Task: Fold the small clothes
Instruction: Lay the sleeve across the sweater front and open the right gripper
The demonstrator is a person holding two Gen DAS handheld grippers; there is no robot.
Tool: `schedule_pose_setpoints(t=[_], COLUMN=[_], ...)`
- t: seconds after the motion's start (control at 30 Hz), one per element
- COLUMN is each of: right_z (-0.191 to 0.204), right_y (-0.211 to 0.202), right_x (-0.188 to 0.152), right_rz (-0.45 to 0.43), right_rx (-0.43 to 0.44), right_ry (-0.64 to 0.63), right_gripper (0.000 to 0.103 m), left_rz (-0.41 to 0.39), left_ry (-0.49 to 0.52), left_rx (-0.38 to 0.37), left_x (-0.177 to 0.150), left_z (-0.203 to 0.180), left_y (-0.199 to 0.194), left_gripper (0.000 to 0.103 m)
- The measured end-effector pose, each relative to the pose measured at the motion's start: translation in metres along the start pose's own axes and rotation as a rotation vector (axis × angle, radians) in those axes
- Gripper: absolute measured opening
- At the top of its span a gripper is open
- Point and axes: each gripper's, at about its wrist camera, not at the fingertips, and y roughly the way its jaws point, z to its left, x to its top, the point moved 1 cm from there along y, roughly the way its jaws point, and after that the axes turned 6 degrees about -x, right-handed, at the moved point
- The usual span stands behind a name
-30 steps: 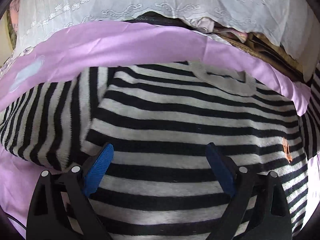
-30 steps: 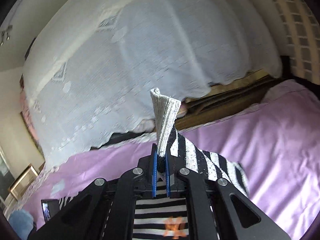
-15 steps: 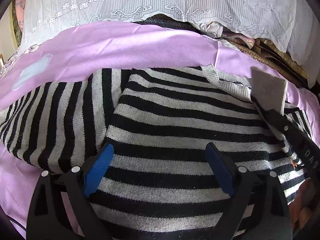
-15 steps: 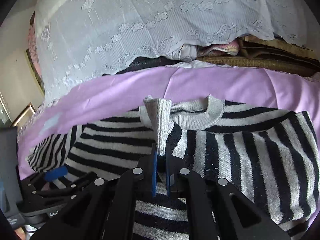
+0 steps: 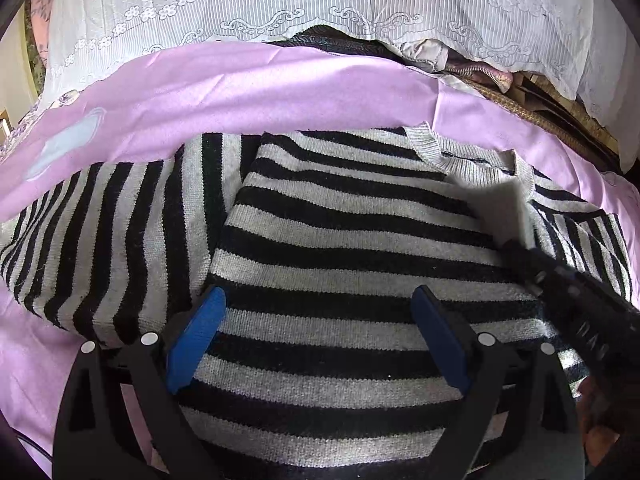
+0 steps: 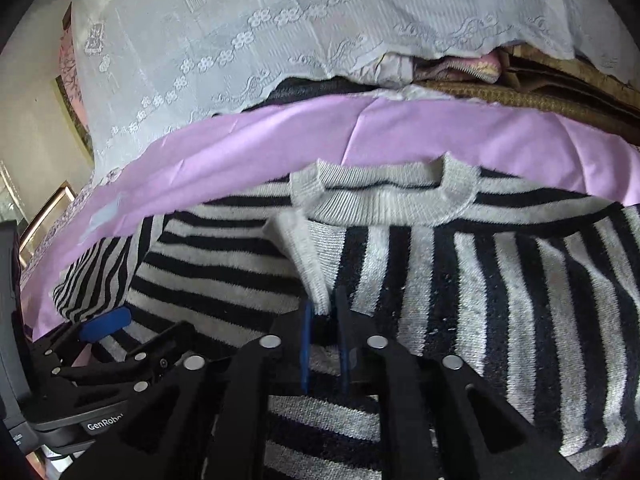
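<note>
A black-and-grey striped sweater (image 5: 340, 240) lies flat on a lilac sheet (image 5: 260, 92), its grey collar (image 5: 472, 156) at the far side. My left gripper (image 5: 318, 296) stands open over the sweater's lower body, with nothing pinched between its blue pads (image 5: 196, 340). One sleeve (image 5: 112, 240) lies spread to the left. The other sleeve is folded across the chest, striped part (image 6: 500, 280) to the right. Its grey cuff (image 6: 308, 264) stands up between the jaws of my right gripper (image 6: 323, 316), which are opening; a gap shows beside the cuff.
A white lace cloth (image 5: 320, 0) drapes over a pile behind the sheet. Folded brown and pink fabrics (image 6: 520, 80) are stacked at the back right. A framed picture (image 6: 48, 208) leans at the far left. A hand (image 5: 608, 432) shows at the right edge.
My right gripper came down from high above the bed, carrying the cuff across the sweater to just below the collar, and its jaws have parted. The left gripper stayed put.
</note>
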Motion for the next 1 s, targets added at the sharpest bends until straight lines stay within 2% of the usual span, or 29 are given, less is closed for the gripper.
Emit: schedule_pose_setpoints(t=[0.1, 0.23, 0.3, 0.37, 0.5, 0.53, 0.57, 0.6, 0.63, 0.67, 0.7, 0.77, 0.83, 0.93, 1.0], right_z=[0.006, 0.002, -0.006, -0.018, -0.061, -0.073, -0.086, -0.098, -0.109, -0.124, -0.140, -0.170, -0.189, -0.195, -0.192], right_y=[-0.004, -0.022, -0.037, -0.052, -0.077, -0.082, -0.088, -0.092, -0.096, -0.101, -0.104, -0.108, -0.103, -0.068, -0.060], right_x=[-0.001, -0.002, -0.001, 0.001, 0.006, 0.005, 0.004, 0.001, -0.001, -0.004, -0.007, -0.012, -0.016, -0.021, -0.020], right_rz=[0.001, -0.021, -0.044, -0.088, -0.143, -0.152, -0.164, -0.172, -0.176, -0.177, -0.177, -0.175, -0.162, -0.043, -0.036], right_rx=[0.012, 0.060, 0.066, 0.018, -0.055, -0.086, -0.140, -0.196, -0.238, -0.264, -0.274, -0.254, -0.218, -0.253, -0.284], right_ry=[-0.024, -0.012, -0.003, 0.008, 0.112, 0.134, 0.148, 0.157, 0.174, 0.207, 0.252, 0.356, 0.419, 0.392, 0.363], right_gripper=[0.031, 0.031, 0.030, 0.030, 0.030, 0.030, 0.030, 0.030, 0.030, 0.030, 0.030, 0.028, 0.024, 0.021, 0.022], left_rz=[0.002, 0.012, 0.024, 0.050, 0.087, 0.098, 0.110, 0.108, 0.085, 0.072, 0.059, 0.030, -0.014, 0.009, 0.001], left_ry=[-0.002, -0.032, -0.104, -0.141, -0.040, -0.031, -0.022, -0.005, 0.004, 0.003, -0.010, -0.037, -0.041, -0.045, -0.035], left_rx=[-0.001, -0.023, -0.115, -0.185, -0.129, -0.128, -0.134, -0.126, -0.116, -0.120, -0.139, -0.130, -0.042, -0.049, -0.041], left_x=[0.001, 0.006, 0.016, 0.027, 0.041, 0.041, 0.040, 0.039, 0.038, 0.038, 0.035, 0.032, 0.028, 0.023, 0.024], left_z=[0.000, -0.001, -0.002, -0.013, -0.054, -0.060, -0.066, -0.073, -0.075, -0.075, -0.071, -0.061, -0.049, -0.042, -0.044], left_y=[0.000, -0.002, -0.004, 0.000, 0.023, 0.029, 0.035, 0.040, 0.040, 0.039, 0.037, 0.030, 0.024, 0.033, 0.032], left_gripper=[0.092, 0.092, 0.092, 0.092, 0.089, 0.076, 0.059, 0.053, 0.039, 0.020, 0.014, 0.004, 0.001, 0.002, 0.002])
